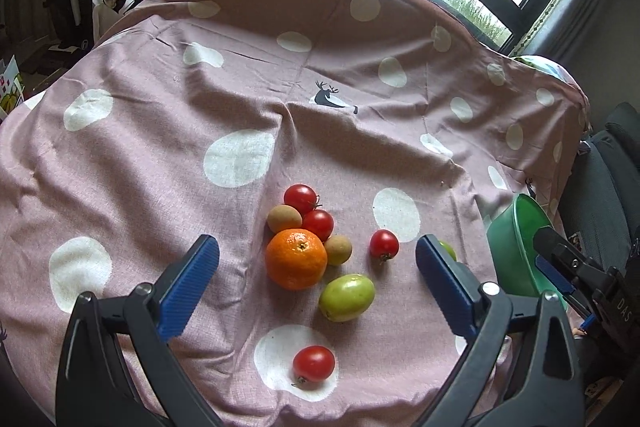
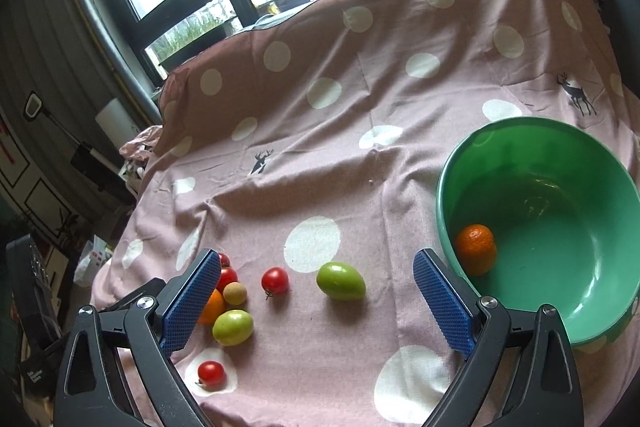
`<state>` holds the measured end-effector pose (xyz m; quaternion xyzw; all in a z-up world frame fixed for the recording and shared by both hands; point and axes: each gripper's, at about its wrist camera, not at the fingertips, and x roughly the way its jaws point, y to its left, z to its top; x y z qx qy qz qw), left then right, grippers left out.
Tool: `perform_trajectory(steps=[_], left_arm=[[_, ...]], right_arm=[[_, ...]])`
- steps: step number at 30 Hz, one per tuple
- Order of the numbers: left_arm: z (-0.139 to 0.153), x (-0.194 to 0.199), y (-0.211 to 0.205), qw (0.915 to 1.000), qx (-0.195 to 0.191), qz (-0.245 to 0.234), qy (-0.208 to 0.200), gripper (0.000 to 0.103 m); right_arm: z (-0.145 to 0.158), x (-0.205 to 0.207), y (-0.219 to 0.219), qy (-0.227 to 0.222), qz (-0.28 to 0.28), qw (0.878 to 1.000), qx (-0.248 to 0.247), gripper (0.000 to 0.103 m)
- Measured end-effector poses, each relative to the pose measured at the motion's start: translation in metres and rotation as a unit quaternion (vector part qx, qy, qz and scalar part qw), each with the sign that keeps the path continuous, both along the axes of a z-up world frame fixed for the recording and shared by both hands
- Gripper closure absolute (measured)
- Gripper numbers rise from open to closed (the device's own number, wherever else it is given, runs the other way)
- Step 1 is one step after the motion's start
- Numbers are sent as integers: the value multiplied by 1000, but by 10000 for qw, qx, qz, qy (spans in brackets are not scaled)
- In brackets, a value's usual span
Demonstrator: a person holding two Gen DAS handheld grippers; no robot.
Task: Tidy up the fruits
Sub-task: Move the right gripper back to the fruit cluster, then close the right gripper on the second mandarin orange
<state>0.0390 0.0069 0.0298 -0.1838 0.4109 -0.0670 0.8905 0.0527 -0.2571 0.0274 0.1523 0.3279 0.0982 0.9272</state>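
Right tool (image 2: 316, 301) wide, empty; green fruit (image 2: 341, 281) dead ahead at 12, long axis crosswise, bowl (image 2: 448, 163) at 2.

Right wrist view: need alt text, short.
A green bowl on a pink polka-dot cloth holds one orange; the open right gripper hovers empty beside it. Two green fruits, cherry tomatoes, a small brown fruit and another orange lie loose on the cloth.
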Motion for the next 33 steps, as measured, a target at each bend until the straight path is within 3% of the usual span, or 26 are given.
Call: perform_trajectory(steps=[7, 10, 13, 18, 20, 33], left_arm=[[0, 3, 14, 9996, -283, 30, 31, 5], [-1, 6, 21, 9995, -285, 65, 96, 12], [-4, 8, 23, 9996, -201, 49, 190, 23], [-12, 11, 9, 9989, 43, -203, 422, 44], [-17, 12, 2, 9980, 154, -348, 510, 48], [-37, 18, -4, 9949, 229, -451, 877, 50]], right_arm=[[-1, 5, 8, 137, 267, 9994, 156, 6], [-1, 16, 13, 266, 237, 9991, 215, 8], [-2, 30, 25, 553, 514, 9962, 430, 16], [-18, 58, 61, 1250, 1381, 9784, 898, 33], [-27, 67, 77, 1511, 1630, 9699, 995, 39], [-67, 88, 109, 2344, 2091, 9412, 1244, 46]])
